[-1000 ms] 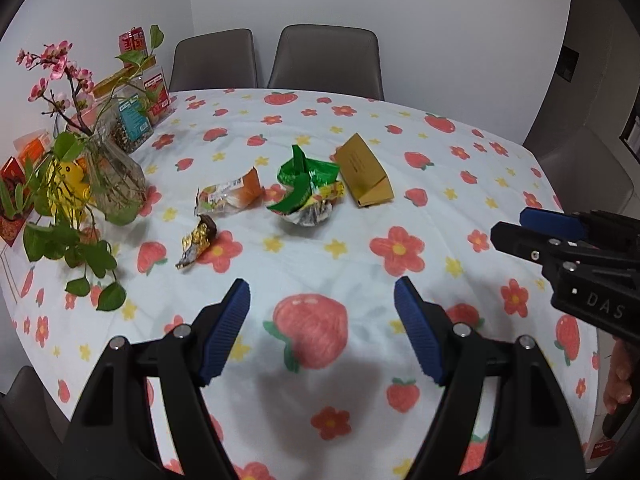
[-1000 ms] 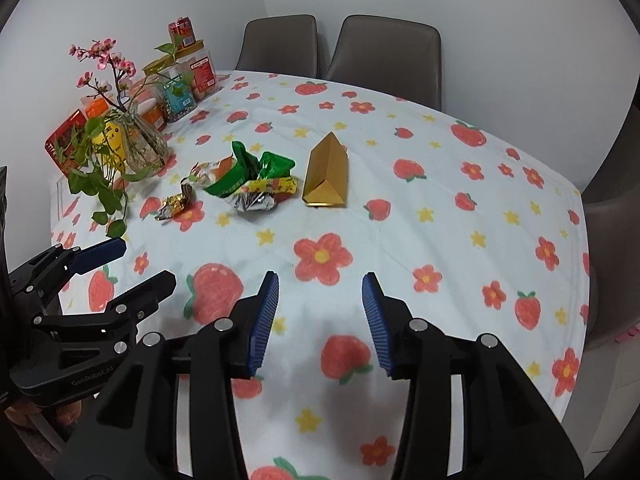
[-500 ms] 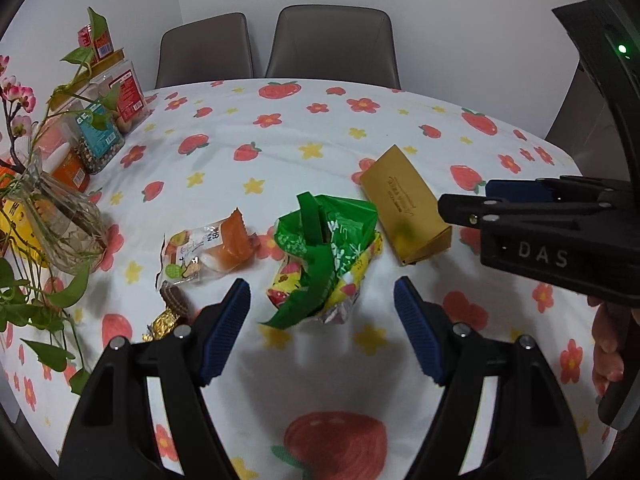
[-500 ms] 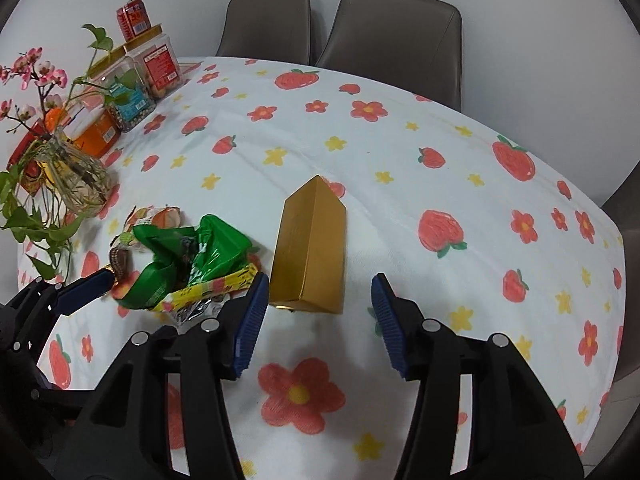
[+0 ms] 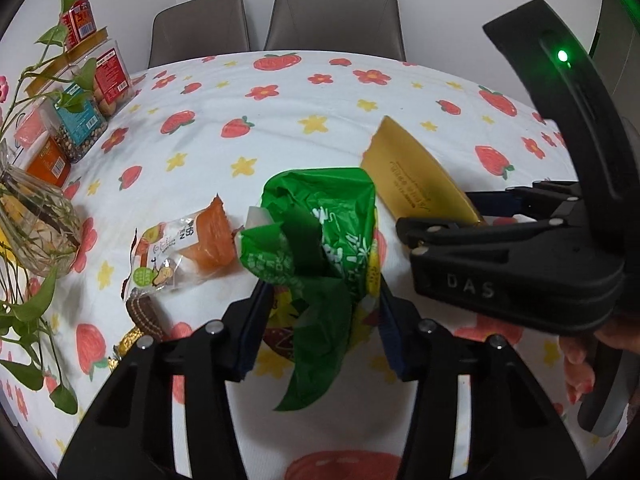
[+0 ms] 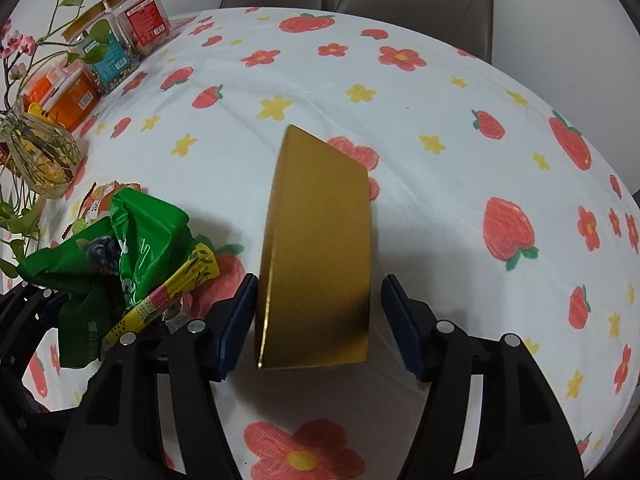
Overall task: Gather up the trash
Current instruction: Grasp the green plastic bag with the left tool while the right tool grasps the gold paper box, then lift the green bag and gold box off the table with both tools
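A crumpled green wrapper [image 5: 320, 236] lies on the strawberry tablecloth between the pads of my left gripper [image 5: 322, 326], which is open around its near end. It also shows in the right wrist view [image 6: 132, 256] with a yellow wrapper [image 6: 168, 292] under it. A gold box [image 6: 320, 256] lies between the pads of my right gripper [image 6: 318, 326], which is open around its near end; the left pad is close to it. The box also shows in the left wrist view [image 5: 416, 184]. An orange snack packet [image 5: 184, 252] and a brown-and-gold candy wrapper [image 5: 140, 320] lie to the left.
A glass vase [image 5: 32, 224] with a trailing plant stands at the left. Snack jars [image 6: 112, 56] line the far left edge. Two grey chairs [image 5: 336, 16] stand behind the table. The right gripper's body [image 5: 520, 268] is close on the right in the left wrist view.
Both grippers have moved forward and down over the table. The left one now straddles the green wrapper and the right one straddles the gold box. Both stay open.
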`<state>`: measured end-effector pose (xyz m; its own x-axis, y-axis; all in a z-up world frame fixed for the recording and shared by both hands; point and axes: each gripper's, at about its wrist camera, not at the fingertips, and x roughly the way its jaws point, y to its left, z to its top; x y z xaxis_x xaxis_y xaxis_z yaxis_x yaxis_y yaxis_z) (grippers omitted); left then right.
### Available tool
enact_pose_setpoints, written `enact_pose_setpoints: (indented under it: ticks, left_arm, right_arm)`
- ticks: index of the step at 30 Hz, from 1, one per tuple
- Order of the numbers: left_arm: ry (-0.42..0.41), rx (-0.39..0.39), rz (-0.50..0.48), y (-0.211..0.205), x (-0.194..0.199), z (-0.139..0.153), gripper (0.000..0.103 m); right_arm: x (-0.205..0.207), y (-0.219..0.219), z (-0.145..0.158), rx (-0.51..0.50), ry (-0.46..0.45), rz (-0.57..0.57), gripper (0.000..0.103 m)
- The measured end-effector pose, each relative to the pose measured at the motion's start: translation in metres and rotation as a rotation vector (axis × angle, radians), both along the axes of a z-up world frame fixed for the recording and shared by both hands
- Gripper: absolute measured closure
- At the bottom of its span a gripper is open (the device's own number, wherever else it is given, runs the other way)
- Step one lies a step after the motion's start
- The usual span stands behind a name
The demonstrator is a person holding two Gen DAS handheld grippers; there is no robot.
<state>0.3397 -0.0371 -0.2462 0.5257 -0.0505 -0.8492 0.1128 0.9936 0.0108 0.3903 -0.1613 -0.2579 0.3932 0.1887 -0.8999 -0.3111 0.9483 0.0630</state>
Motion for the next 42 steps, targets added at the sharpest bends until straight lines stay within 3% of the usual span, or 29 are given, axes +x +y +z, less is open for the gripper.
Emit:
enact_pose_setpoints:
  ticks: [3, 5, 21, 34, 42]
  left_arm:
    - [0.0, -0.011, -0.001, 0.0, 0.002, 0.0, 0.061]
    - [-0.016, -0.007, -0.009, -0.002, -0.001, 0.003, 0.076]
    - [-0.077, -0.022, -0.007, -0.002, -0.044, 0.043, 0.077]
    - [-0.118, -0.022, -0.022, -0.003, -0.117, 0.08, 0.077]
    - [-0.126, -0.036, -0.111, -0.028, -0.155, 0.086, 0.077]
  right_arm:
    - [-0.002, 0.002, 0.003, 0.012, 0.01, 0.016, 0.056]
    - [-0.004, 0.0, 0.006, 0.018, 0.001, 0.011, 0.056]
    - [-0.054, -0.018, 0.048, 0.08, -0.047, -0.022, 0.057]
    - [-0.138, -0.041, 0.091, 0.095, -0.133, -0.069, 0.057]
    - [-0.198, -0.067, 0.105, 0.092, -0.181, -0.158, 0.057]
